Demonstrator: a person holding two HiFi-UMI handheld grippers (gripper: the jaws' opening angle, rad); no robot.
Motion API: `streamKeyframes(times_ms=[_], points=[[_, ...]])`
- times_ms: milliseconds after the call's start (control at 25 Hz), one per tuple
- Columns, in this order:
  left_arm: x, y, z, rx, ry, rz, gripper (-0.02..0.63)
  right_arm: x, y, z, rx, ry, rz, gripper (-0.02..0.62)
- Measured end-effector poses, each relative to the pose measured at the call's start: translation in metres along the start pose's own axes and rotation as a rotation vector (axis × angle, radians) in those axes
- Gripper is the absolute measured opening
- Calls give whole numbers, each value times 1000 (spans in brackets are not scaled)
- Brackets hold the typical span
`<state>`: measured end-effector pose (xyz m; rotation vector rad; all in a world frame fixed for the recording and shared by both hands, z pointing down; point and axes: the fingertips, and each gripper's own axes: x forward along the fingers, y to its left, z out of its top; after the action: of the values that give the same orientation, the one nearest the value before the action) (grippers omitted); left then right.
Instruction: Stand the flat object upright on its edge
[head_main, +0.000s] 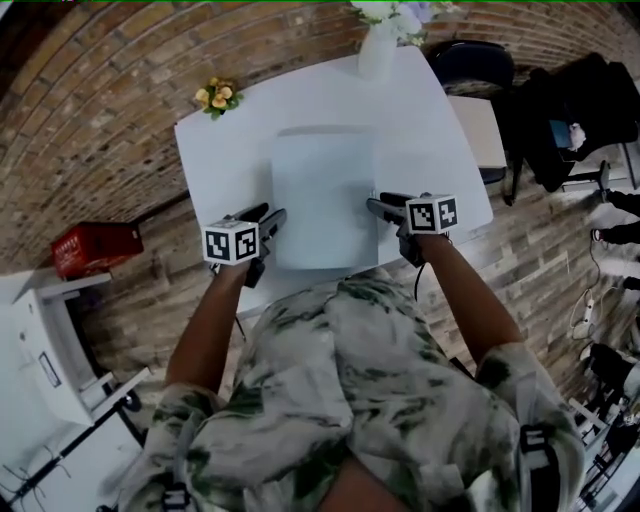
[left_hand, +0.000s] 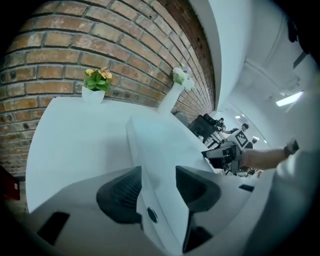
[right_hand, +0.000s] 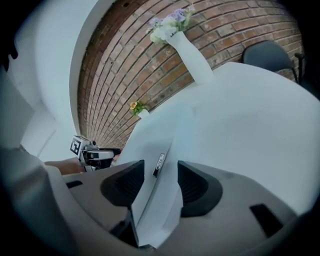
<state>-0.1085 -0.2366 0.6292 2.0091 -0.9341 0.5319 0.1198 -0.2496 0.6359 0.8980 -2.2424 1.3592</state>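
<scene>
jaws of my left gripper (left_hand: 159, 180) and right gripper (right_hand: 161, 172) stand wide, each straddling a side edge of the flat white object (head_main: 324, 195), which lies on the table (head_main: 220, 150). gripped both sides, it should tip up evenly.

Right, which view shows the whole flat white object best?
The head view: the flat white object lies almost wholly visible. Gripper views foreshorten it, an edge between the jaws of left tool and right tool.

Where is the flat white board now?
In the head view the flat white board lies on the white table, the left gripper at its left edge, the right gripper at its right.
</scene>
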Motion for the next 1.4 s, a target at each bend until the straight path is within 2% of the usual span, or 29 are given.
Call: streamKeyframes(times_ms=[240, 560, 840, 1120, 1400], points=[[21, 11, -2, -23, 39, 7, 222, 16, -7, 2, 45, 50, 50, 236], [28, 14, 1, -169, 45, -111, 239, 22, -8, 2, 96, 82, 105, 241], [34, 16, 2, -214, 39, -93, 247, 21, -9, 3, 93, 93, 97, 229], [34, 6, 1, -206, 43, -78, 244, 13, -9, 3, 77, 101, 79, 207], [30, -15, 16, -146, 13, -84, 242, -9, -5, 16, 18, 72, 71, 204]])
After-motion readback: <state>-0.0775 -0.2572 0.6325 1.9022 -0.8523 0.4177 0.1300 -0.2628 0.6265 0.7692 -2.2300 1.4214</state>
